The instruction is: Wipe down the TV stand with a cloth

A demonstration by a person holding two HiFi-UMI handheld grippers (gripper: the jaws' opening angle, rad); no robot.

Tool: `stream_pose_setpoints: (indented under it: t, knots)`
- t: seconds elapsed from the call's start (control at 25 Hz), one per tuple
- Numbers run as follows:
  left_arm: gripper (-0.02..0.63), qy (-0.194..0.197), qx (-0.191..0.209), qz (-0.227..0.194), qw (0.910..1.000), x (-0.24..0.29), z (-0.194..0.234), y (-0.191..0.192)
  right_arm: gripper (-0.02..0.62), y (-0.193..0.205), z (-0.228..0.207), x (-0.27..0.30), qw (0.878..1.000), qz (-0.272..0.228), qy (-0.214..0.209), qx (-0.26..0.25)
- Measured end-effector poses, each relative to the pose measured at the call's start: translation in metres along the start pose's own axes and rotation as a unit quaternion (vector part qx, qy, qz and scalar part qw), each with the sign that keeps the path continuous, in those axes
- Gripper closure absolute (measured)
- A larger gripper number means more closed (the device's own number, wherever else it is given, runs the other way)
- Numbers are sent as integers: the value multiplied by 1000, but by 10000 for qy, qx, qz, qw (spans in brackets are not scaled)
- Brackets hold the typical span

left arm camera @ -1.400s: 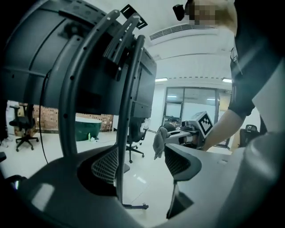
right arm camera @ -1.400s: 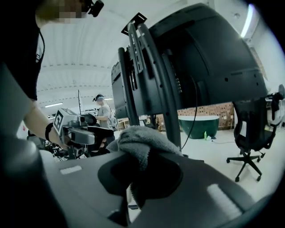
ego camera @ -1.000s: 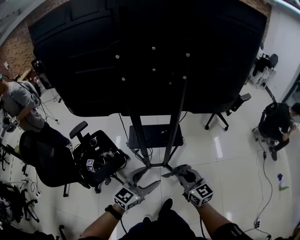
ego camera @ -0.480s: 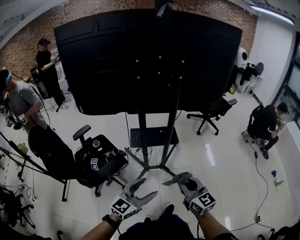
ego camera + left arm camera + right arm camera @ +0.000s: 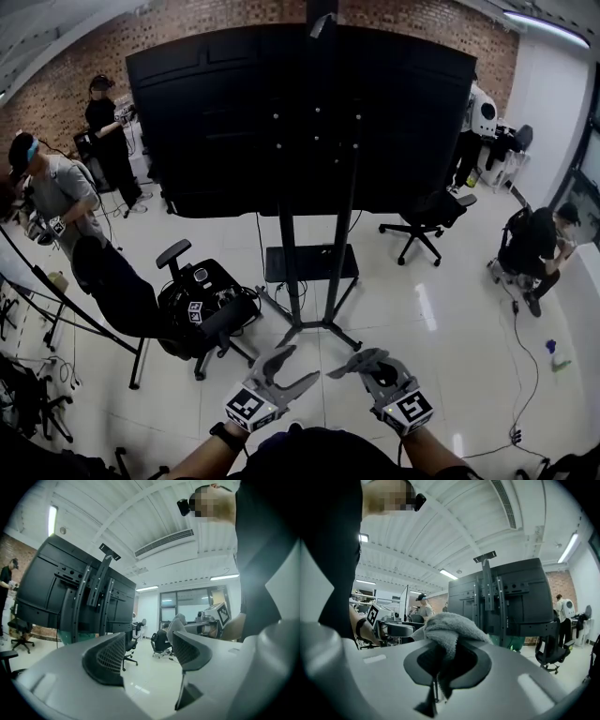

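My right claw [image 5: 439,667] is pinching the grey cloth [image 5: 446,629] tight, my left claw [image 5: 146,649] is spread wide with nothing in it, and the TV stand [image 5: 490,599] is well out in front of both, so a hard rub might tug the bunched cloth free.

Left of centre: black office chair [image 5: 202,305] w/ cluttered seat. 2nd chair [image 5: 427,217] back right. At left edge, person in grey shirt [image 5: 58,192]; behind, person in black [image 5: 106,122] by brick wall [image 5: 47,94]. At right, crouched person [image 5: 534,246], spray bottle [image 5: 555,356] nr them on glossy tile floor [image 5: 403,309]
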State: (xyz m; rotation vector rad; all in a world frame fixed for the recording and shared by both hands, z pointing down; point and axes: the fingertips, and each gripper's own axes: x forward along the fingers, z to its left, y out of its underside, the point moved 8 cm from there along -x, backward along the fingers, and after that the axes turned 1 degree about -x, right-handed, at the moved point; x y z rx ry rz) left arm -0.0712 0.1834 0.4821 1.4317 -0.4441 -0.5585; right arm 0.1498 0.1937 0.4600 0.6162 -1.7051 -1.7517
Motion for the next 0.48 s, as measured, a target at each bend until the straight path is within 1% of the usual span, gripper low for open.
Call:
stream_pose_setpoints:
  t: [0.2, 0.28, 0.48]
  knots:
    - [267, 6, 60, 9, 10000, 5, -24, -1, 575, -2, 4, -17, 9995, -148, -132, -225]
    - [268, -17, 73, -8, 10000, 5, -30, 0, 575, -2, 5, -23, 9995, -168, -160, -201]
    - [268, -24, 72, -33, 10000, 6, -48, -11, 575, 1, 5, -39, 9994, -277, -177, -125]
